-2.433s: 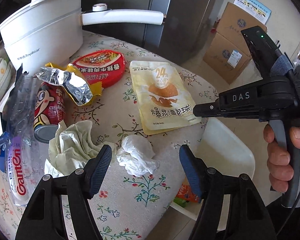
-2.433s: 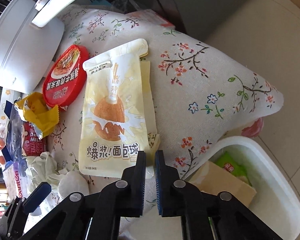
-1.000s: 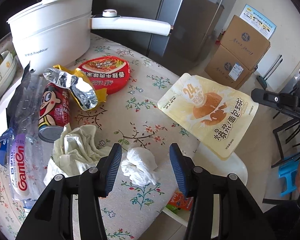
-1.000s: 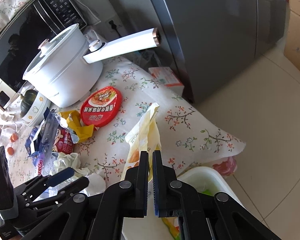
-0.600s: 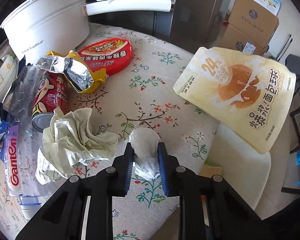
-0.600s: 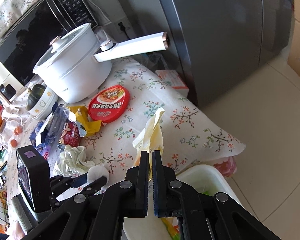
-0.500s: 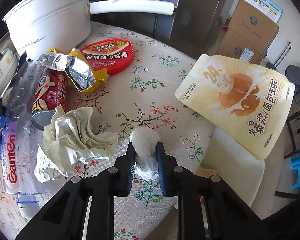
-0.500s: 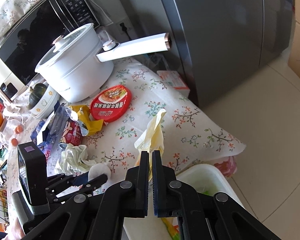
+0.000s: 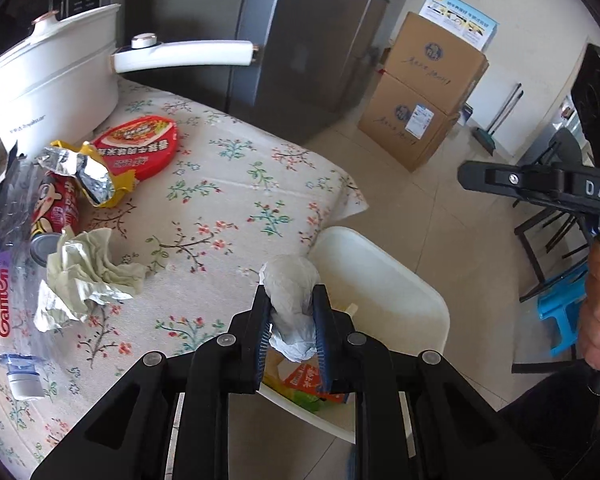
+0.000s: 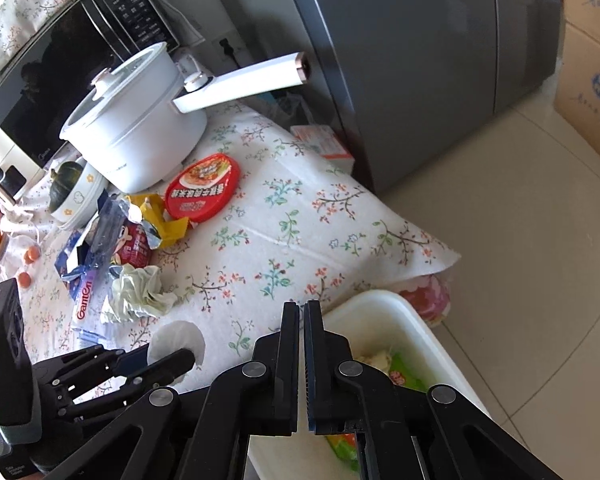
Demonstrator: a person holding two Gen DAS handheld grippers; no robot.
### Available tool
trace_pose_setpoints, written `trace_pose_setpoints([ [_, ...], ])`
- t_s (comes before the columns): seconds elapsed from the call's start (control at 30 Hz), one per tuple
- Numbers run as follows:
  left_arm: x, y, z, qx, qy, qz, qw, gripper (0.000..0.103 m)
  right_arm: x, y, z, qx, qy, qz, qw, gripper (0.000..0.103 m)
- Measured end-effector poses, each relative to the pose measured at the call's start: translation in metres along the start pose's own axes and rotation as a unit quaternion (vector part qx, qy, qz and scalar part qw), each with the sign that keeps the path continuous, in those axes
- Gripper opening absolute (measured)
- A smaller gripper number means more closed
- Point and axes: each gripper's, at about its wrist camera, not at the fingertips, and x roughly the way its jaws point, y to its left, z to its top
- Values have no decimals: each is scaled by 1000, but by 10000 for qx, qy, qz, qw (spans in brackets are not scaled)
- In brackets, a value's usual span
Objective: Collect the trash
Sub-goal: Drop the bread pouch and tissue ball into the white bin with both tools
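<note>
My left gripper [image 9: 290,304] is shut on a white crumpled tissue ball [image 9: 291,292], held at the table's edge just over the white trash bin [image 9: 384,276]. The ball also shows in the right wrist view [image 10: 176,340]. My right gripper [image 10: 302,316] is shut with nothing between its pads, above the bin [image 10: 380,320], which holds wrappers. On the floral tablecloth lie a pale green crumpled napkin [image 9: 88,276], a red round lid [image 9: 140,146], a yellow foil wrapper [image 9: 88,174], a red can [image 9: 56,208] and a crushed Ganten bottle [image 9: 8,292].
A white pot [image 9: 48,92] with a long handle [image 9: 184,54] stands at the back left. A grey fridge [image 9: 300,40] stands behind the table. Cardboard boxes [image 9: 424,92] sit on the tiled floor. A microwave [image 10: 80,52] is behind the pot.
My left gripper has closed on the tissue ball, lifted it and carried it right to the bin's edge. The yellow bread pouch has left my right gripper and is out of sight.
</note>
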Motion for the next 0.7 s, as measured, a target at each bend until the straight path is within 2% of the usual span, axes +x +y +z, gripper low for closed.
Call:
trace_pose_setpoints([
  [0.1,9,-23,-9,152,123,-216,9996,22,-6,-4,-2,43,-84,-25,10000,4],
  [0.17,16,-37,-14,206,244,-465,9984,26,-6,-6,-1,129,-78,-49,9999,4],
  [0.2,20,-43,-17,259,345,-563,9975,33,-6,-7,-1,176,-80,-57,9998,4],
  [0.23,24,-48,-19,319,439,-538,9971,40,-7,-8,-1,226,-93,-50,9997,4],
  [0.3,27,-52,-22,393,426,-341,9977,46,-5,-12,0,313,-61,-59,9995,5],
  [0.4,26,-41,-20,209,418,-348,9983,48,0,-16,-1,401,51,-130,9991,13],
  [0.47,24,-31,-17,12,387,-388,9985,49,3,-17,-1,410,108,-142,9990,15],
  [0.57,20,-22,-14,-139,355,-306,9988,50,6,-14,-1,372,134,-103,9992,26],
  [0.7,10,-12,-12,-305,330,-200,9988,51,17,-7,-1,268,306,-263,9988,50],
])
